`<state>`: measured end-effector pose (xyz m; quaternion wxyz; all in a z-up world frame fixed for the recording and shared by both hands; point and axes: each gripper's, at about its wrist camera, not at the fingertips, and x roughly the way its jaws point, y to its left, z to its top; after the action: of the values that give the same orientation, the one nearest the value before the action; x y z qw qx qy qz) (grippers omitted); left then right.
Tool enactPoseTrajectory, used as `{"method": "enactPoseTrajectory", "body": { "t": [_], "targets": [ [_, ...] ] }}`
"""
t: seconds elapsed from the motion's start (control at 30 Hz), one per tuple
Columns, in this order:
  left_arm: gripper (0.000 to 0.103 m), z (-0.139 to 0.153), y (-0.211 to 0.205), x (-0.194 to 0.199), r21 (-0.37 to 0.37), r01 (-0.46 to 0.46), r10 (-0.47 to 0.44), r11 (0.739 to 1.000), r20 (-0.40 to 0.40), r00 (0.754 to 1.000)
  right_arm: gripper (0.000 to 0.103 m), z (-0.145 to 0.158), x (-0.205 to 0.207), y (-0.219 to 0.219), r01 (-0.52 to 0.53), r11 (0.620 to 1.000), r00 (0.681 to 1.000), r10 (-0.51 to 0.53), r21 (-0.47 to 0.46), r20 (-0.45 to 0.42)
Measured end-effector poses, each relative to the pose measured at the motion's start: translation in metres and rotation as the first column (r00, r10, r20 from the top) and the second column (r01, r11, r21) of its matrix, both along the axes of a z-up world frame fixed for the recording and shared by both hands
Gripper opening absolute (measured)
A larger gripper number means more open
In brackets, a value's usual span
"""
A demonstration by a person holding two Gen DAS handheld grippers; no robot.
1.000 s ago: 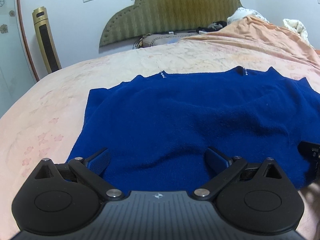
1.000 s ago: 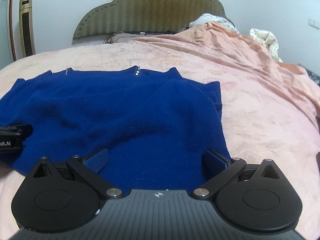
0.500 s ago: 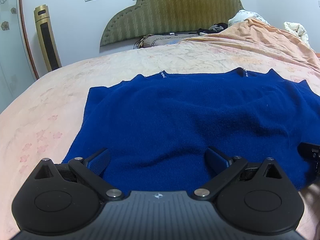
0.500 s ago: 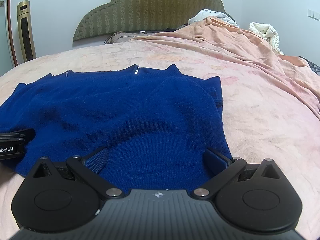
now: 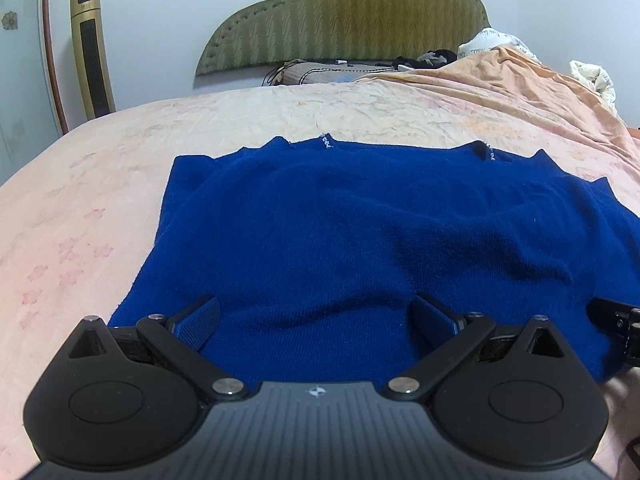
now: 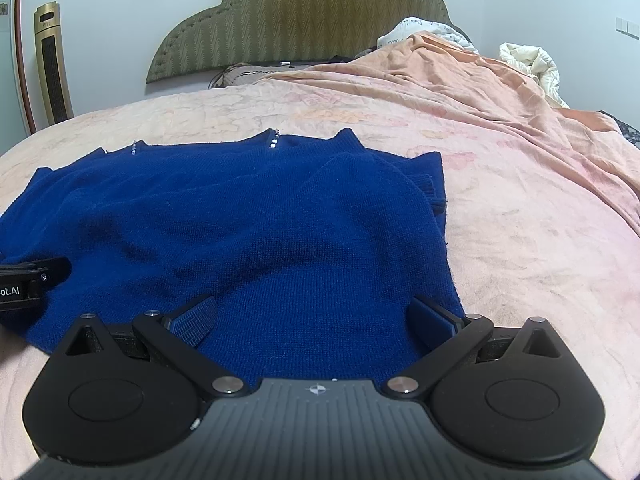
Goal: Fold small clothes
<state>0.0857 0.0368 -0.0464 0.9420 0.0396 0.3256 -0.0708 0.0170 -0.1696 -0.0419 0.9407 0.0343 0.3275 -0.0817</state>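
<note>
We hold the left gripper and right gripper side by side at the near hem of a fuzzy blue knit sweater, both with jaws spread wide and nothing between them. The sweater lies flat on the crumpled peach bedspread, small pale beads at its far neckline. The left gripper's body, seen from the right wrist, reads "ot.AI". Bare bedspread lies open beyond the sweater's left and right edges; a ridged olive headboard rises behind.
</note>
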Motion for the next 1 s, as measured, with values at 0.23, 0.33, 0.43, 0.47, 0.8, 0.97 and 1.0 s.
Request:
{"method": "enactPoseTrajectory", "body": {
  "t": [0.23, 0.33, 0.43, 0.47, 0.8, 0.97, 1.0],
  "targets": [
    [0.103, 0.0, -0.0003, -0.0001, -0.001, 0.0, 0.0, 1.0, 0.0, 1.0, 0.103, 0.0001, -0.0003, 0.0, 0.0, 1.0, 1.0, 0.0, -0.001, 0.0],
    [0.103, 0.0, -0.0003, -0.0001, -0.002, 0.0, 0.0, 1.0, 0.0, 1.0, 0.103, 0.0003, -0.0002, -0.0002, 0.0, 1.0, 1.0, 0.0, -0.001, 0.0],
    [0.103, 0.0001, -0.0007, -0.0001, -0.001, 0.0, 0.0, 1.0, -0.001, 1.0, 0.103, 0.0, 0.0001, -0.0003, -0.001, 1.0, 1.0, 0.001, -0.004, -0.002],
    [0.103, 0.0001, -0.0004, 0.0, -0.001, 0.0, 0.0, 1.0, -0.001, 1.0, 0.103, -0.0005, 0.0006, -0.0004, -0.002, 1.0, 1.0, 0.002, -0.004, -0.003],
    [0.103, 0.0, -0.0002, -0.0001, -0.001, 0.0, 0.0, 1.0, -0.001, 1.0, 0.103, -0.0012, 0.0017, -0.0009, -0.004, 1.0, 1.0, 0.004, 0.004, -0.002],
    [0.103, -0.0001, -0.0002, -0.0001, -0.001, 0.0, 0.0, 1.0, -0.001, 1.0, 0.103, -0.001, 0.0018, -0.0004, -0.003, 1.0, 1.0, 0.003, 0.002, -0.002],
    [0.103, -0.0001, -0.0005, -0.0002, 0.0, 0.0, 0.0, 1.0, -0.001, 1.0, 0.103, -0.001, 0.0017, -0.0007, -0.003, 1.0, 1.0, 0.003, 0.003, -0.001]
  ]
}}
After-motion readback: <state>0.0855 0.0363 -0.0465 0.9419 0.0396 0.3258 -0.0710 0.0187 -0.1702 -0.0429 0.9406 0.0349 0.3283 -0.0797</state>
